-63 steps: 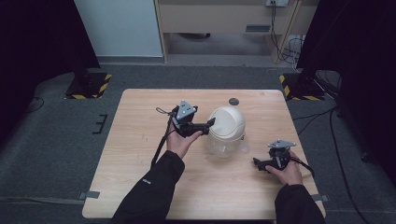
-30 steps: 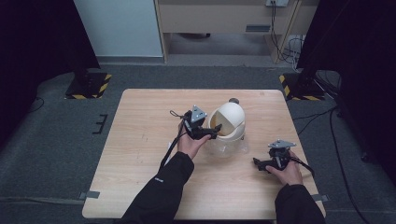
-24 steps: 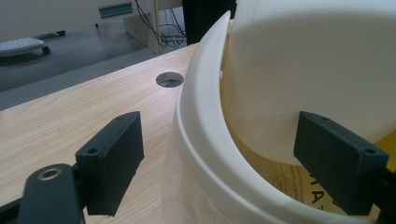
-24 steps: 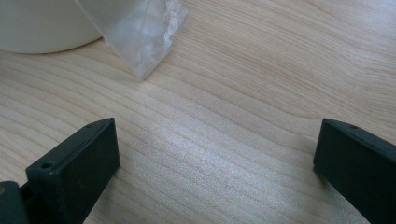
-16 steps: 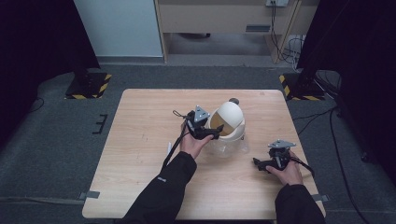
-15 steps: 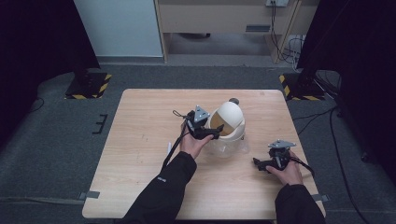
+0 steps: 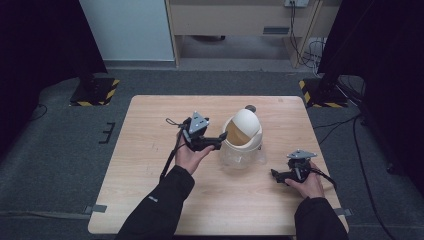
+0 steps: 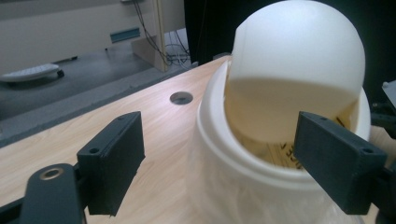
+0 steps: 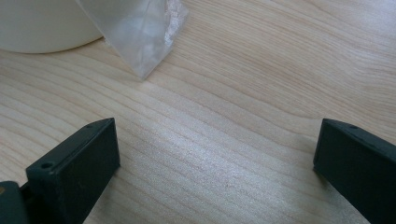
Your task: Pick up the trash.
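Pale wood made up the desk (image 7: 150, 165), and near its middle stood a small cream bin (image 7: 243, 145) with a domed swing lid (image 7: 246, 124), a clear plastic liner (image 7: 250, 161) spilling out around its base. A dark round spot (image 7: 251, 108) sat on the desk just behind the bin.

The step in hand looked like the approach to the lid: the left hand-held gripper (image 7: 221, 141) was pointed at the bin's left side, level with the rim, its tips just beside the opening. In the left gripper view its jaws stood wide, one on either side of the bin's rim (image 8: 219, 154), with the lid (image 8: 299, 60) tilted so that a gap showed beneath its front edge. Nothing was gripped. The next move, by my reading, called for easing forward and either pushing the lid further back or closing on its edge, keeping the push gentle so the light bin did not slide.

The left forearm reached in from below at a slant, the hand cupped under the gripper with the wrist fairly straight. The right hand-held gripper (image 7: 276, 174) lay low near the desk's right front, well apart from the bin; its jaws also stood wide over bare wood, pointing toward a corner of the liner (image 9: 144, 42), holding nothing.
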Tool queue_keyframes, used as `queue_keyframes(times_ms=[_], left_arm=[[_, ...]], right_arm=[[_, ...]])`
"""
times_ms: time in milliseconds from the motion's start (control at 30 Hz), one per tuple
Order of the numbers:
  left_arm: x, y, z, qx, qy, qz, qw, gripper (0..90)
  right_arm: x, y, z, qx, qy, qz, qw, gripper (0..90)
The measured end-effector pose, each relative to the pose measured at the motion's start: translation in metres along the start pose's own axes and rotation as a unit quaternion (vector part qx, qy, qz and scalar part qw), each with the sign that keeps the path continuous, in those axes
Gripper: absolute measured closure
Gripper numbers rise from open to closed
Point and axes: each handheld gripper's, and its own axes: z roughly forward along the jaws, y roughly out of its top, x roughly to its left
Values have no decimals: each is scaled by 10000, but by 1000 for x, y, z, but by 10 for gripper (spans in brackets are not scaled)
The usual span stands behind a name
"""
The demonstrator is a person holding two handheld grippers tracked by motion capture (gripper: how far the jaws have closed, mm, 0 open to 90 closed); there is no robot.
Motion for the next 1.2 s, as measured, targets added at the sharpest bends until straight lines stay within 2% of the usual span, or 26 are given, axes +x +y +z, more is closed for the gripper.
queue_keyframes(times_ms=[33, 67, 200, 333, 367, 400, 533, 667, 733, 900, 1000, 1100, 1200], left_arm=[[0, 0, 0, 0, 0, 0, 10000, 161], [4, -5, -15, 50, 38, -30, 10000, 166], [12, -18, -36, 162, 96, -122, 9997, 166], [18, -33, -56, 321, 112, -91, 9994, 165], [18, -33, -56, 321, 112, -91, 9994, 165], [20, -42, -66, 402, 127, -130, 9990, 166], [23, -56, -79, 517, 174, -166, 9984, 157], [23, -71, -89, 793, 164, -196, 9965, 152], [23, -80, -92, 972, 190, -196, 9949, 153], [22, -105, -99, 1293, 257, -424, 9904, 174], [22, -119, -101, 1559, 382, -585, 9853, 180], [23, -126, -101, 1695, 510, -618, 9823, 184], [25, -133, -99, 1827, 524, -748, 9789, 199]], right_arm=[[0, 0, 0, 2, -2, 0, 10000, 7], [0, 0, 0, 0, -1, 0, 10000, 7], [0, 0, 0, -1, 0, 2, 10000, 7], [1, 0, 0, -4, -13, 22, 10000, 7], [1, 0, 0, -4, -13, 22, 10000, 7], [1, 0, 0, -3, -13, 23, 10000, 7], [1, 0, 0, 1, -11, 14, 10000, 7], [1, 0, 0, 7, -9, 34, 10000, 7], [1, 0, 0, 7, -9, 33, 10000, 7], [1, 0, 0, 4, -14, 28, 10000, 7], [1, 0, 0, 1, -18, 15, 10000, 7], [1, -1, -1, 6, -6, 9, 10000, 8], [2, -1, -1, -2, -8, 4, 10000, 10]])
